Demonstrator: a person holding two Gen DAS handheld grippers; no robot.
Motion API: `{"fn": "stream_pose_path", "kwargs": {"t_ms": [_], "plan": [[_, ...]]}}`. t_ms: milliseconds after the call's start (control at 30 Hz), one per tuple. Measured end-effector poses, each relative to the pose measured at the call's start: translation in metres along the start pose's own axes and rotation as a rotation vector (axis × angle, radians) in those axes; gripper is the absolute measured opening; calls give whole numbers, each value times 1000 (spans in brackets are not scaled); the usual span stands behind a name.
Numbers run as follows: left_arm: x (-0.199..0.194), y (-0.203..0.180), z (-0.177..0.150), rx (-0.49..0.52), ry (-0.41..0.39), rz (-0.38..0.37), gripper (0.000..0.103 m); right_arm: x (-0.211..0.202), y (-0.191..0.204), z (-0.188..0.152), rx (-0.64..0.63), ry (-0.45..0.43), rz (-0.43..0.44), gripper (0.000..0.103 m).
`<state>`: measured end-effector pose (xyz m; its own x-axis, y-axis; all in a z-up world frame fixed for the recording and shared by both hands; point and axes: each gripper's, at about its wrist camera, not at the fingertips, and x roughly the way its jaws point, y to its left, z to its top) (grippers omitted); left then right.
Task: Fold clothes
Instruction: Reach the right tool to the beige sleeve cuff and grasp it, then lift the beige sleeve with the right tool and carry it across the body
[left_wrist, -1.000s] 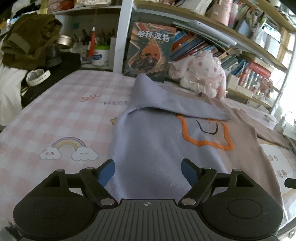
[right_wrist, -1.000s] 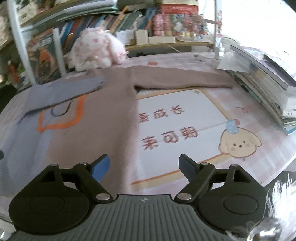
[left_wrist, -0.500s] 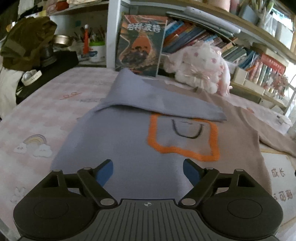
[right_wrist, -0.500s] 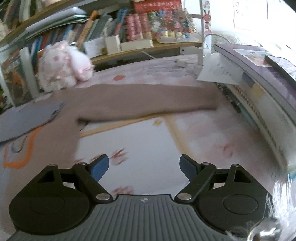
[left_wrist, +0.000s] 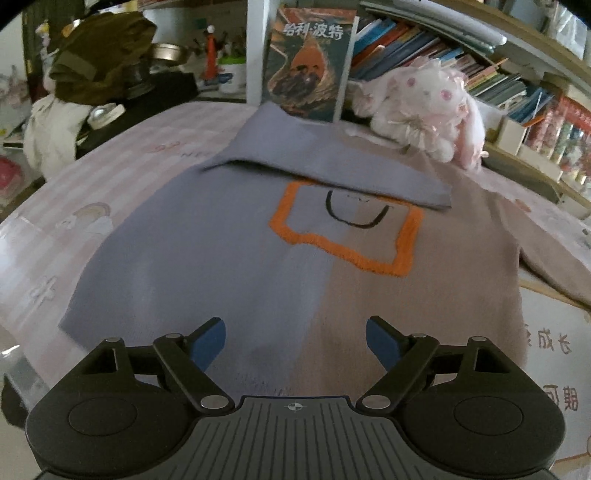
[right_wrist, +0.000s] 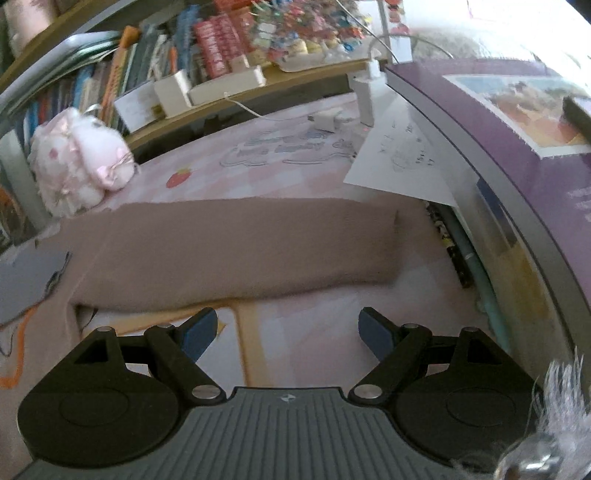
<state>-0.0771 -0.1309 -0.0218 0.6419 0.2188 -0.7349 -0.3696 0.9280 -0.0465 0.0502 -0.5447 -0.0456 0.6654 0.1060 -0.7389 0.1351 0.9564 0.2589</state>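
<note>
Two-tone sweater (left_wrist: 229, 258) lies flat on the pink-checked table cover (left_wrist: 122, 173), front up: L half blue-grey, R half dusty pink-brown, w/ an orange outlined patch (left_wrist: 347, 236) & black smile at chest. Its blue-grey sleeve (left_wrist: 325, 166) is folded across the chest, cuff end overlapping the patch's top edge. The pink-brown sleeve (right_wrist: 240, 247) is stretched out straight to the side, cuff near a stack of big books (right_wrist: 517, 177) at the table edge.

Left gripper (left_wrist: 295, 339) hovers over the sweater's lower body, jaws spread wide, nothing btwn them, blue pads clear of the fabric. Right gripper (right_wrist: 286, 330) hangs just short of the straight sleeve, above a white printed mat (right_wrist: 295, 350), jaws also spread wide, empty.

Behind the sweater: a white-pink plush bunny (left_wrist: 424, 107) touching the shoulder area, a hardback w/ Chinese title (left_wrist: 310, 62) standing upright beside it, bookshelves (left_wrist: 461, 66) full of books. A sheet of paper (right_wrist: 402, 158) overhangs the book stack.
</note>
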Motion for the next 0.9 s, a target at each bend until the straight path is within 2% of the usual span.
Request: {"fn": "stream_pose_path", "kwargs": {"t_ms": [300,467,667,700,733,767,800,900], "plan": [[-8,-16,-4,32,17,58,86,18,-3,12,-8,-80,25,83],[-12,-19,-5,47,22,84,86,26,-3,16,17,-127,73,74],[-16,-18,-5,54,23,105,86,26,-9,18,123,-158,61,46],[-17,-18,-4,55,23,106,86,25,-10,18,141,-162,57,33],[-17,-18,-4,55,23,106,86,25,-11,18,158,-163,53,26],[-17,-18,-4,55,24,105,86,26,-11,19,153,-140,54,13],[-17,-18,-4,57,23,102,86,28,-10,20,148,-119,55,8],[-16,-18,-4,64,21,94,86,23,-8,21,129,-129,81,6]]}}
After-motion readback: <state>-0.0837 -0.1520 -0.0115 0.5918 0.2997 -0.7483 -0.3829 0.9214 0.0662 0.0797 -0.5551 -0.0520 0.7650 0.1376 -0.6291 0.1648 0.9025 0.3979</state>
